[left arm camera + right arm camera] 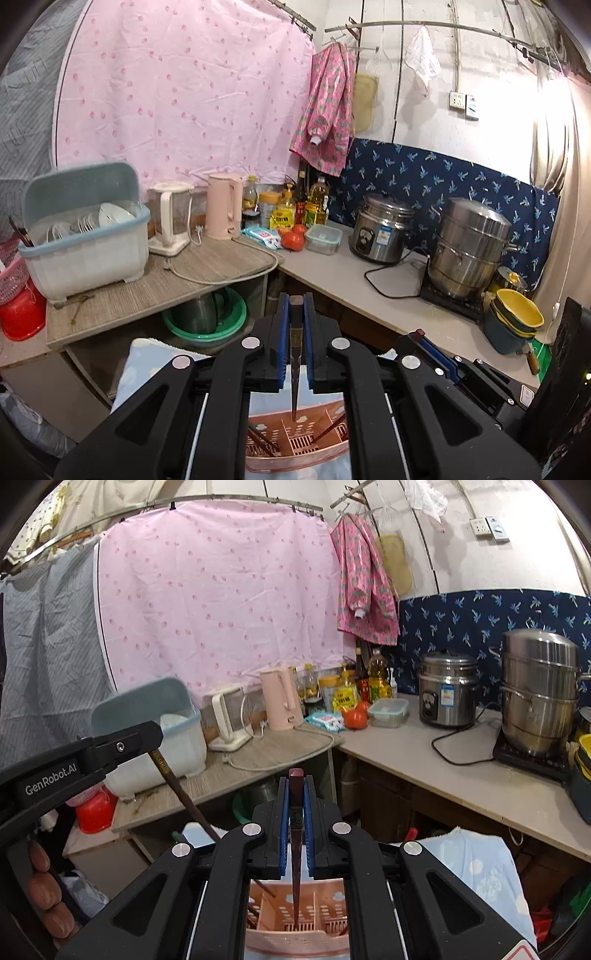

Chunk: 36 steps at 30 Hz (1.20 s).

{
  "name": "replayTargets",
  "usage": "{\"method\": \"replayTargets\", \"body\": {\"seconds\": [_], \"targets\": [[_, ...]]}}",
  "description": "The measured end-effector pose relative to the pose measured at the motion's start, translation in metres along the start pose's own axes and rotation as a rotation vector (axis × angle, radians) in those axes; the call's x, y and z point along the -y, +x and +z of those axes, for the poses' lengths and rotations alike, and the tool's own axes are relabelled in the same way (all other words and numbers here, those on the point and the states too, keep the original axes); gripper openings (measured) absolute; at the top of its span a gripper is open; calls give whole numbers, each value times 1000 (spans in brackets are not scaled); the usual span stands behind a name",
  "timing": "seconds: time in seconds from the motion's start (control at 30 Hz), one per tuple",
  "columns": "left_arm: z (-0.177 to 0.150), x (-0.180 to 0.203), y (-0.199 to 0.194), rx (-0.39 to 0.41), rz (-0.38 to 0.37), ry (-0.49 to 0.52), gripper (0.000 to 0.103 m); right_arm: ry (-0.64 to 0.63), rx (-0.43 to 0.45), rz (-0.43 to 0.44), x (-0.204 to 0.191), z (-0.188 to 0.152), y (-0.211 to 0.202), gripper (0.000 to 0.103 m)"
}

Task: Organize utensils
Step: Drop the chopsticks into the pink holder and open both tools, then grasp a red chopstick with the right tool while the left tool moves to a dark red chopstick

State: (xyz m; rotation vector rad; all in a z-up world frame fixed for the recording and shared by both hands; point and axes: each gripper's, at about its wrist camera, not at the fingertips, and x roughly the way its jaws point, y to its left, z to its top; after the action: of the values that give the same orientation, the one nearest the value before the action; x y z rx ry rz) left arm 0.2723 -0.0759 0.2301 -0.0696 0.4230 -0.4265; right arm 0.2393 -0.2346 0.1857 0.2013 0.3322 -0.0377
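Observation:
My left gripper [295, 306] is shut on a dark chopstick [295, 354] that hangs tip-down over a pink slotted utensil holder [269, 424]. Other chopsticks lean inside the holder's compartments. In the right wrist view my right gripper [295, 786] is shut on a reddish-brown chopstick [296, 853], its tip down in the middle compartment of the holder [325, 897]. The left gripper [151, 744] shows at the left there, its chopstick [184, 797] slanting down. The right gripper [421, 338] appears at the lower right of the left view.
The holder rests on a light blue patterned cloth [476, 871]. Beyond are a counter [332, 273] with a dish box [85, 236], two kettles, bottles, tomatoes [293, 240], a rice cooker [380, 229], a steamer pot [469, 247] and yellow bowls [517, 306].

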Motion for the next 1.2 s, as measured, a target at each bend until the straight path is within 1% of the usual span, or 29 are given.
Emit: {"method": "replayTargets", "body": {"seconds": [0.07,0.1,0.13,0.17,0.2,0.23,0.3,0.43,0.57,0.77,0.87,1.03,1.2], "targets": [[-12,-1,9,-21,-8,-9,7,-4,-22,-5,1,-10,6,8],[-17,-2,11,-26,-10,-16,8,-5,-23,-15,2,-15,6,10],[-21,-3,13,-30,-12,-18,14,-6,-21,-26,2,-18,6,19],[-24,-3,13,-31,-8,-20,28,-6,-19,-29,2,-20,5,25],[-26,-3,12,-30,1,-21,39,-4,-12,-32,2,-22,3,38],[-28,-1,9,-21,16,-21,52,-3,1,-38,2,-24,-1,43],[-29,1,4,-11,17,-7,52,-7,9,-44,1,-25,-7,43],[-32,9,-6,-22,26,25,52,-3,13,-38,0,-26,-19,43],[-39,14,-18,-34,16,33,52,-1,10,-31,-2,-31,-37,43],[-65,20,-43,-71,18,43,52,1,-10,-31,-3,-52,-72,43],[-81,19,-55,-99,7,30,52,9,-35,-25,-2,-69,-91,43],[-115,19,-77,-150,-4,18,52,31,-92,-23,3,-108,-123,43],[-163,19,-96,-226,-1,21,52,63,-182,-18,8,-159,-151,43]]}}
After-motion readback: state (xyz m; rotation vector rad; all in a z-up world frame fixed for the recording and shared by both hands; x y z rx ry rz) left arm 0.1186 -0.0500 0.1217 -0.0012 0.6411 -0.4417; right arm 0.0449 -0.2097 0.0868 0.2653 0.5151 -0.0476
